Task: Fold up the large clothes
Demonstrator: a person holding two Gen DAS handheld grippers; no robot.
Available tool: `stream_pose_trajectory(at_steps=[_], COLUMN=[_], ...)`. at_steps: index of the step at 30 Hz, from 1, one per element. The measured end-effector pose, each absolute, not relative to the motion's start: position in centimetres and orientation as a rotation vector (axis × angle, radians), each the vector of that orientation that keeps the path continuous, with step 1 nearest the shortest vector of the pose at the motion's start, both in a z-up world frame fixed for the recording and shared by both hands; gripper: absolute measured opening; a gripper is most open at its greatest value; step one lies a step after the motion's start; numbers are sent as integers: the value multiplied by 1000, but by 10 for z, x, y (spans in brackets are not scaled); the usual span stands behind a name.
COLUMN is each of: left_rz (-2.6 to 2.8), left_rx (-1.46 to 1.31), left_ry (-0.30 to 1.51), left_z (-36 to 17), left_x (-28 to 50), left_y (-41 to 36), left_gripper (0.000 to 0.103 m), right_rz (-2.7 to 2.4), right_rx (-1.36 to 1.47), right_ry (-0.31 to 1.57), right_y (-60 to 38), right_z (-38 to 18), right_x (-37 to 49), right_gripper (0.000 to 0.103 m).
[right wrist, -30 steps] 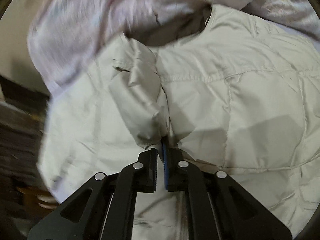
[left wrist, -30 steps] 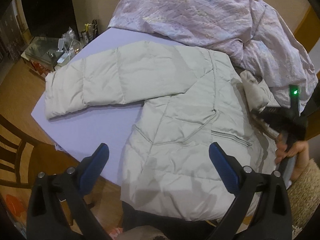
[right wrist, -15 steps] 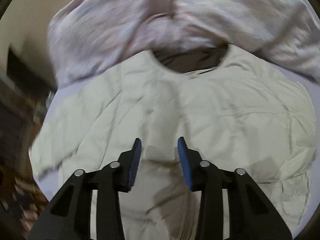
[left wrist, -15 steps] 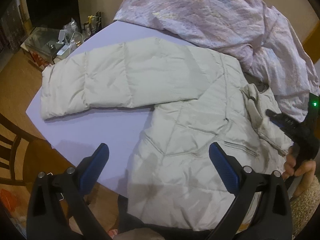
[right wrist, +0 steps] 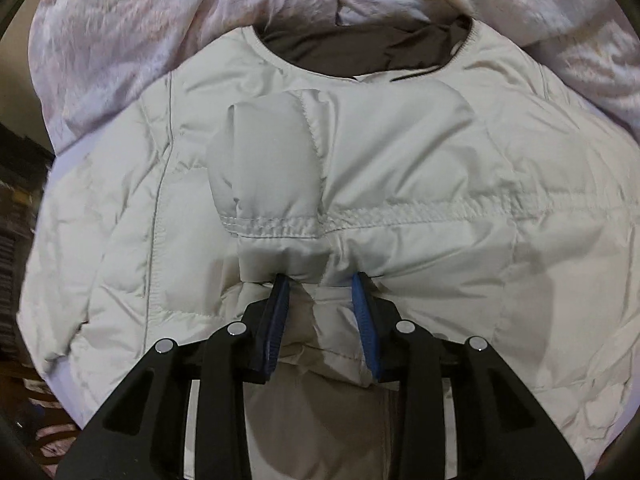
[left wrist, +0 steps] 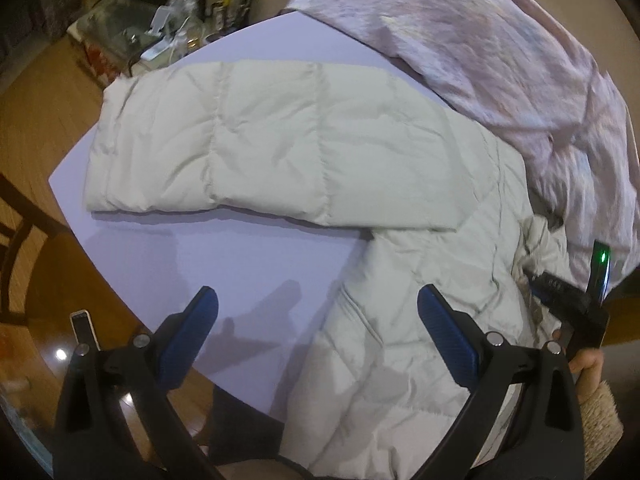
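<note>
A pale grey-green puffer jacket (left wrist: 420, 248) lies flat on a lavender surface (left wrist: 240, 264). One sleeve (left wrist: 260, 148) stretches out to the left. In the right wrist view the other sleeve (right wrist: 268, 172) is folded over the jacket's body (right wrist: 440, 160), its cuff just ahead of my fingertips. My right gripper (right wrist: 319, 278) points down with its jaws a little apart, and loose jacket fabric bulges between them. It shows at the right edge of the left wrist view (left wrist: 548, 286). My left gripper (left wrist: 318, 291) hangs wide open and holds nothing, above the bare surface and the jacket's side.
A pink quilt (left wrist: 480, 40) is bunched against the jacket's collar (right wrist: 360, 52) and far side. A phone (left wrist: 84, 326) lies on a glossy wooden top near left. A dark chair (left wrist: 16, 220) and a cluttered glass shelf (left wrist: 160, 36) stand off the left edge. A person's hand (left wrist: 588, 364) grips the right tool.
My right gripper opened and let go of the sleeve cuff, which now lies folded on the jacket's body; it then sank close to the fabric. My left gripper moved lower and leftward.
</note>
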State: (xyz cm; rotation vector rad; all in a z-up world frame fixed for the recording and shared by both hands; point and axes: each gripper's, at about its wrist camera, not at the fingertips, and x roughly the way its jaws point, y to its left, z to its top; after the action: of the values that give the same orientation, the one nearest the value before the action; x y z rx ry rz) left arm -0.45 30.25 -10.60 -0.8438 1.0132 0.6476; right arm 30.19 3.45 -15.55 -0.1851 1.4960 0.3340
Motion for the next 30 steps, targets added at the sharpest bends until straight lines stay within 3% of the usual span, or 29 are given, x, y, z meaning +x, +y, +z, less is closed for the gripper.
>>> stream_pose_trajectory(at_steps=[15, 17, 28, 30], left_rz=[826, 843, 953, 963], left_rx=[-1105, -1152, -1430, -1460], left_ry=[908, 889, 663, 634], left_z=[-140, -146, -172, -173], left_x=[-33, -38, -80, -84], left_y=[375, 383, 411, 414], left_gripper=[92, 81, 65, 58], right_rz=[349, 344, 344, 342], right_rx=[-173, -171, -171, -175], right_ry=[1519, 1517, 1512, 1510], right_y=[31, 32, 34, 35], right_z=[-154, -155, -155, -155], right_x=[307, 306, 305, 305], right_gripper=[36, 36, 36, 36])
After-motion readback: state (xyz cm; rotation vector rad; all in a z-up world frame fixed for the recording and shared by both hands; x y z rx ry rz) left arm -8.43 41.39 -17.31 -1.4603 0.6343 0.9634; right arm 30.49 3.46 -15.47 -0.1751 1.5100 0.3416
